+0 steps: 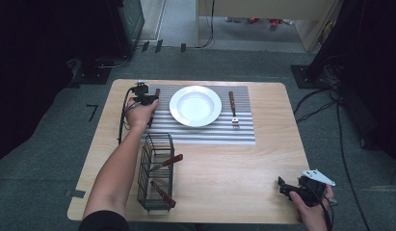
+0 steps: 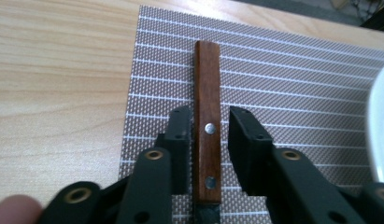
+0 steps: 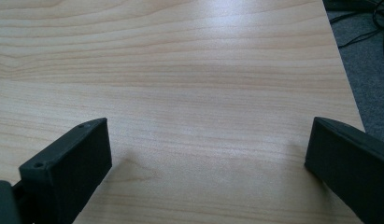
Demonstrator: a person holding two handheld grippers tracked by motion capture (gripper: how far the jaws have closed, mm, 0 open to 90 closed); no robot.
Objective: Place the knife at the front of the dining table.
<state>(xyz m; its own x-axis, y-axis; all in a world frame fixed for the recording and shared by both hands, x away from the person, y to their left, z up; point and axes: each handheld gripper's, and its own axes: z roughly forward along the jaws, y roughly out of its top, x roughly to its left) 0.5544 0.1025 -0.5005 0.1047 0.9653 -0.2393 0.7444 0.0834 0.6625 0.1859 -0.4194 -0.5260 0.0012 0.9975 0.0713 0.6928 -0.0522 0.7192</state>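
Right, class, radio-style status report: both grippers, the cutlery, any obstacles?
Left gripper astride wooden handle on placemat, gaps both sides. Right gripper open over bare table. Nothing obstructing.

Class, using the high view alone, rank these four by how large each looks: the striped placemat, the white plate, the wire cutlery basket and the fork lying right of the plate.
1. Striped placemat, clearly largest.
2 and 3. White plate and wire cutlery basket: similar; the basket sits nearer the camera, so unranked.
4. Fork, smallest.
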